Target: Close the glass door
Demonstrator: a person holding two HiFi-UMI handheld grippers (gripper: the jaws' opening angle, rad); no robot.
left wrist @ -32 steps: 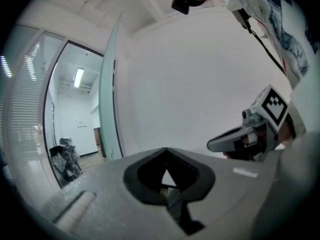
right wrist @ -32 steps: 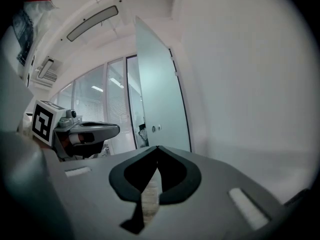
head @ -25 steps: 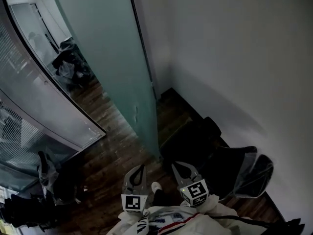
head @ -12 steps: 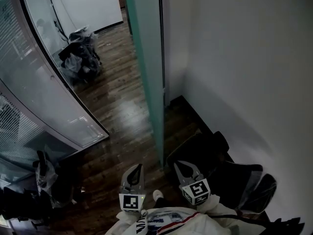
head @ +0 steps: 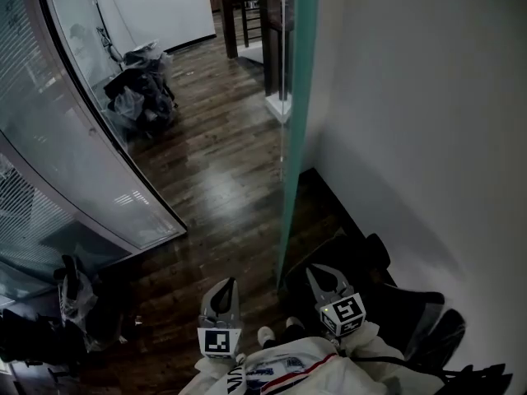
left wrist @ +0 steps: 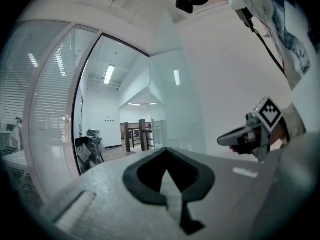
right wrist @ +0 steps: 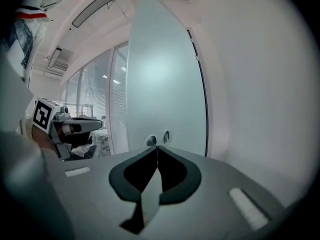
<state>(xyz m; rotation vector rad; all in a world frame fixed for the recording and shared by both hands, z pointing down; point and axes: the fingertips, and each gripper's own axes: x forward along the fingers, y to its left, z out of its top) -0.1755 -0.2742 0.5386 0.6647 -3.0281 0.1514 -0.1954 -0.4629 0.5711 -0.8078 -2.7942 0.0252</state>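
Head view: glass door (head: 295, 122) edge-on, upright.

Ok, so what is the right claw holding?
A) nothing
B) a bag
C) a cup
A: the right claw is shut with nothing between its jaws, and the glass door stands ahead of it.

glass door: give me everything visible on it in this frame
The glass door is a tall frosted pane, pale green, upright and standing open. The head view sees it nearly edge-on beside the white wall. Its foot reaches the dark wood floor. A dark strip runs down its far edge, and two small round fittings sit low on its face. The right gripper, jaws shut, points at them; contact cannot be told.
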